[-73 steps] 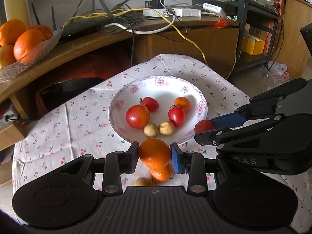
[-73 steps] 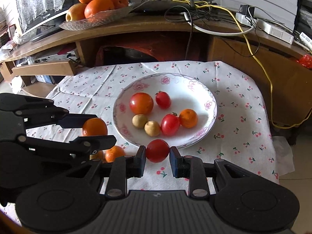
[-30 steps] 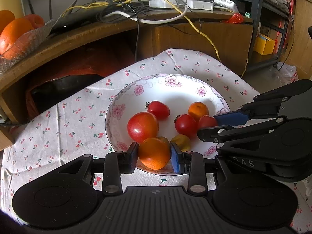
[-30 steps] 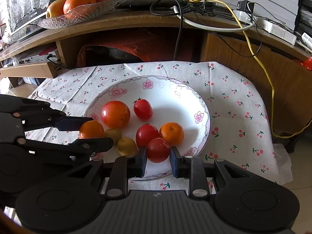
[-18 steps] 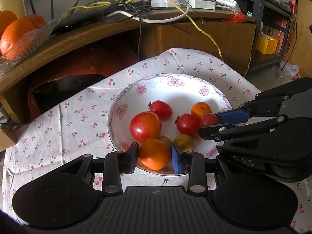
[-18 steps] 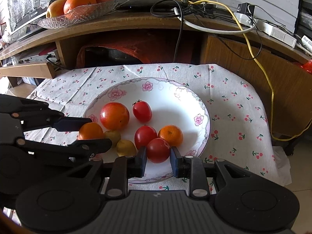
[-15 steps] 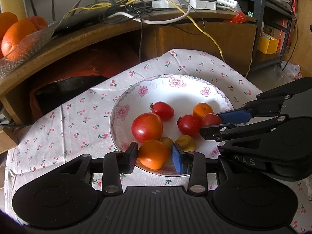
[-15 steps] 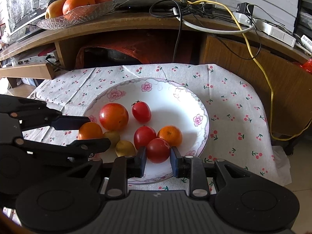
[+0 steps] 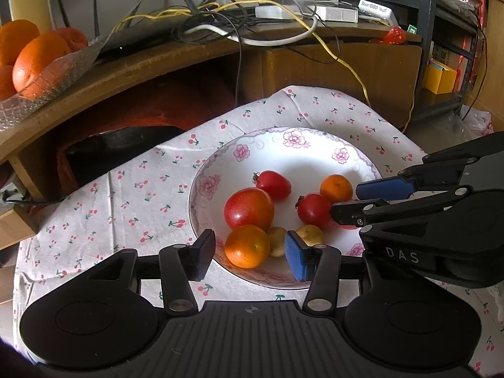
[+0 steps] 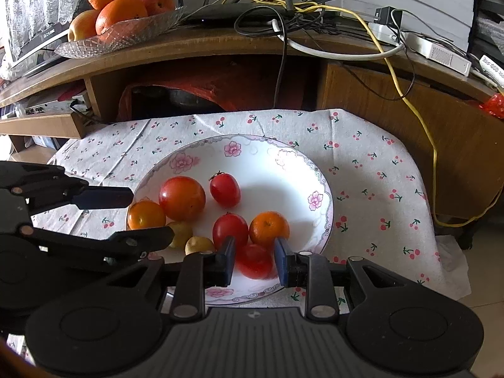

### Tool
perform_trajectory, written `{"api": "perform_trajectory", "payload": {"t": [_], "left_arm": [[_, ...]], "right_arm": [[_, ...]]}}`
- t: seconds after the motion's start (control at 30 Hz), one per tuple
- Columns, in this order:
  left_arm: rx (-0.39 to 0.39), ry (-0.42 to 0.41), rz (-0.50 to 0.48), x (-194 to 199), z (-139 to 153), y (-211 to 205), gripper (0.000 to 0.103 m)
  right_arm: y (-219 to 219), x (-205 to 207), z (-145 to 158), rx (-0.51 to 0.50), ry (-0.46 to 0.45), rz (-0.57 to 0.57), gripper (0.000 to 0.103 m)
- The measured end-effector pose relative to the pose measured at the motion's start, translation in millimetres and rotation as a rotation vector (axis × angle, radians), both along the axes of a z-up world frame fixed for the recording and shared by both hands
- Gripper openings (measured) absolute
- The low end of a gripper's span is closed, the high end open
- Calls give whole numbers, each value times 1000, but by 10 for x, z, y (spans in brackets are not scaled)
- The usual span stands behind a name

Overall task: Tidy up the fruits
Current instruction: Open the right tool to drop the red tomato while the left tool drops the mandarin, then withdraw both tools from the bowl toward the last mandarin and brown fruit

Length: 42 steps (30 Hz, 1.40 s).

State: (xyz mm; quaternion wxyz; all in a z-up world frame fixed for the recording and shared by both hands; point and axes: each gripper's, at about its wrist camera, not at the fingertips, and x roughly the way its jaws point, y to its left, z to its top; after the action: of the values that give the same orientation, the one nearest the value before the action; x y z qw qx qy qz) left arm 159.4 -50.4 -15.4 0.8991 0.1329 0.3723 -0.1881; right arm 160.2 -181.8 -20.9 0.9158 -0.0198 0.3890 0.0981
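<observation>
A white flowered plate (image 9: 315, 135) (image 10: 267, 145) on the cherry-print cloth holds a large tomato (image 9: 249, 209), two small tomatoes, a mandarin (image 10: 269, 226) and two small yellow fruits. My left gripper (image 9: 250, 256) (image 10: 152, 217) stands open over the plate's near-left rim. An orange (image 9: 247, 245) (image 10: 146, 215) rests in the plate between its fingers, touching neither. My right gripper (image 10: 254, 261) (image 9: 345, 201) is open over the plate's near edge. A blurred red tomato (image 10: 255, 261) sits low between its pads, partly hidden in the left wrist view.
Behind the table, a wooden shelf carries a glass dish of oranges (image 10: 119, 31) (image 9: 31, 63), a router and tangled cables (image 10: 315, 15). A yellow cable (image 10: 409, 100) hangs down at the right. The cloth (image 10: 378, 189) drops off at the table's right edge.
Both grippers carried their fruit from the cloth over the plate. The left jaws have opened and the orange now lies in the plate. The red tomato has slipped lower between the right pads.
</observation>
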Motion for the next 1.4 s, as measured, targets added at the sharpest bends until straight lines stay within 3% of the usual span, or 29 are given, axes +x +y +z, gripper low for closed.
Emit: {"api": "perform_trajectory", "payload": {"t": [0.9, 1.4], "left_arm": [[0, -40, 31, -82, 168, 108, 72], [29, -33, 22, -454, 299, 267, 75]], "right_arm": [[3, -87, 123, 30, -50, -6, 33], [167, -359, 177, 4, -40, 68, 33]]}}
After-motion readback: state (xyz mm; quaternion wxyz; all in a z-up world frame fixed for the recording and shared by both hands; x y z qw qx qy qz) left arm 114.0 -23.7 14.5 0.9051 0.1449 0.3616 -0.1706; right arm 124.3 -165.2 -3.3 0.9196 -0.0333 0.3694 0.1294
